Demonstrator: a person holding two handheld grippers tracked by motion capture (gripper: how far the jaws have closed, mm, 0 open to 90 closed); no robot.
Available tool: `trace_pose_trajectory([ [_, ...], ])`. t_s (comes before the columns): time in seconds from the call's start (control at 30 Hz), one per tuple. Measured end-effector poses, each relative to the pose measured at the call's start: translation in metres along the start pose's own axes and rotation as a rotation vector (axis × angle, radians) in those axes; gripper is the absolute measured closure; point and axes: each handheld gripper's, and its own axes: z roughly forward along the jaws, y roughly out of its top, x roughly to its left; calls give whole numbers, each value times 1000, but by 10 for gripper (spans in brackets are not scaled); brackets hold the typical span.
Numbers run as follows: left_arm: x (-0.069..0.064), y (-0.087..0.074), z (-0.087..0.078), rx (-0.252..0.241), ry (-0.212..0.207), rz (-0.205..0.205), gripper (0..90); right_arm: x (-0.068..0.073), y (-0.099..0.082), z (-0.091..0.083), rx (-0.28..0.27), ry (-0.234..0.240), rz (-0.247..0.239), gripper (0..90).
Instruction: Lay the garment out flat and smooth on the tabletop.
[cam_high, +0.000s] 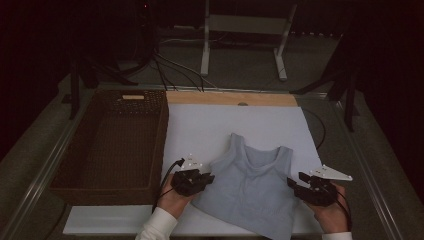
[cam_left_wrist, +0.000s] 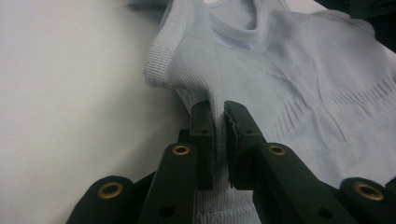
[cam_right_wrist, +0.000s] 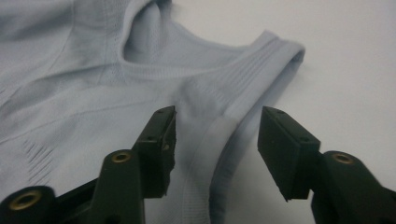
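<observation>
**Left fingers pinch the tank top's side; right fingers straddle the opposite edge**

High view: a pale blue tank top (cam_high: 255, 187) lies flat on the white sheet (cam_high: 200, 130) that covers the counter, its straps pointing away from the person and its hem near the front edge. The left gripper (cam_high: 207, 177) sits at the garment's left side, just under the armhole, and the right gripper (cam_high: 292, 183) sits at the garment's right side at about the same level. A dark woven basket (cam_high: 150, 145) stands on the counter to the left of the sheet, well apart from the top.

Left gripper view: the two black fingers (cam_left_wrist: 203, 135) are closed narrow on a raised fold of the tank top (cam_left_wrist: 289, 70), with the knit cloth squeezed between the pads just below the ribbed armhole band.

Right gripper view: the fingers (cam_right_wrist: 285, 149) stand moderately apart, with the banded side edge of the tank top (cam_right_wrist: 93, 93) lying between them. The pads do not press on the cloth; the left one is just beside it, and the right one hangs over the bare sheet.
</observation>
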Motion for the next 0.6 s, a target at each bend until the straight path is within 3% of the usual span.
trace_pose_trajectory([
  [0.27,-11,-2,-2,-4,-18,12,830,-2,-2,5,51,40,1,739],
  [0.37,-13,-4,-3,1,-22,5,828,-3,-2,5,63,34,1,842],
  [0.47,-15,-6,-5,0,-24,-4,827,-4,-1,4,65,30,-4,895],
  [0.6,-16,-10,-8,5,-24,-6,827,-3,1,3,54,26,-10,893],
])
